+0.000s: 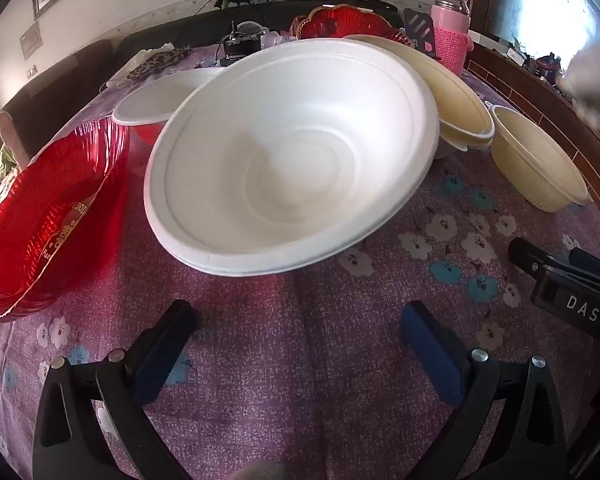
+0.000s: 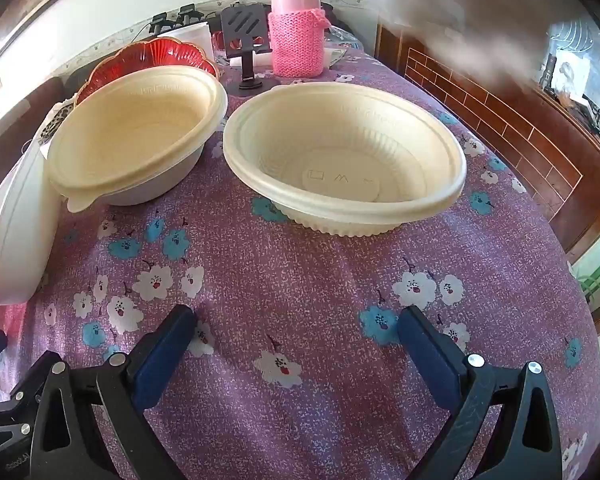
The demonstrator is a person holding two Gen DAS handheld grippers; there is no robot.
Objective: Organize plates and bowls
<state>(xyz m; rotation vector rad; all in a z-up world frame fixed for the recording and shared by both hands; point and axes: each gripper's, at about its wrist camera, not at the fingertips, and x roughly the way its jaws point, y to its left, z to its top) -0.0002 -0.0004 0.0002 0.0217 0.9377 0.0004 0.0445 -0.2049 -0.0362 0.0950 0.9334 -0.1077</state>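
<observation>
Counting across the bench [image 2: 300, 380] with its purple flowered cloth: two white foam bowls, two cream plastic bowls, two red plastic dishes.

In the left wrist view the large white foam bowl [image 1: 292, 156] sits tilted in the middle, and the smaller white foam bowl [image 1: 160, 100] lies behind it to the left. The near red fluted dish [image 1: 40, 232] sits at the left edge. The second red dish [image 1: 340, 22] is far back.

In the right wrist view one cream bowl [image 2: 136, 132] is nested on a white one at the left, with the ribbed cream bowl [image 2: 344, 160] just beside it to the right, apart by a narrow strip of cloth. A pink flask [image 2: 296, 28] in a knitted sleeve and a black phone stand [image 2: 246, 40] stand at the far end.

The left tongs [image 1: 298, 320] are spread wide and empty above bare cloth, near the big white bowl. The right tongs [image 2: 296, 320] are equally wide and empty, with open cloth between them and the cream bowls. The bench's right edge drops off close beside the ribbed bowl.
</observation>
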